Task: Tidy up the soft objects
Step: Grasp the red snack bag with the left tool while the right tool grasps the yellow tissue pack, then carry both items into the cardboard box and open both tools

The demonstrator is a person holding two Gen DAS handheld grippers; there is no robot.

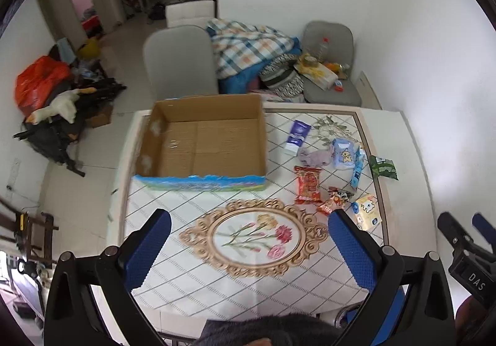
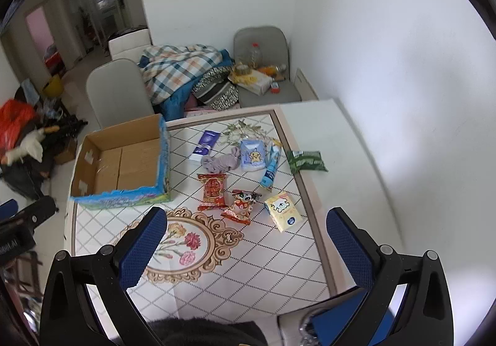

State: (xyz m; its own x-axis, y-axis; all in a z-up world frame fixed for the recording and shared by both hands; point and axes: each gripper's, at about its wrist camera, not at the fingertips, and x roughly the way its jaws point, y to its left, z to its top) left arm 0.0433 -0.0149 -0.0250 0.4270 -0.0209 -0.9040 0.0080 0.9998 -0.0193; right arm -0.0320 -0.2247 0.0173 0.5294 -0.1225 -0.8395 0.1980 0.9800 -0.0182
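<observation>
An empty cardboard box (image 1: pixel 204 141) (image 2: pixel 124 163) stands at the table's far left. To its right lie soft items: a grey cloth (image 1: pixel 313 157) (image 2: pixel 220 162), a blue tissue pack (image 1: pixel 343 154) (image 2: pixel 252 155), a yellow tissue pack (image 1: pixel 367 211) (image 2: pixel 282 211), a purple pack (image 1: pixel 297 137) (image 2: pixel 206 144), red snack bags (image 1: pixel 307 185) (image 2: pixel 212 191) and a green bag (image 1: pixel 383 167) (image 2: pixel 305 161). My left gripper (image 1: pixel 248 245) is open and empty above the floral oval. My right gripper (image 2: pixel 246 245) is open and empty above the near table.
The patterned table (image 2: pixel 263 268) has a wall on its right. Grey chairs (image 1: pixel 179 64) (image 2: pixel 263 64) and a plaid blanket (image 1: pixel 248 45) stand behind it. Clutter lies on the floor at left (image 1: pixel 52 98).
</observation>
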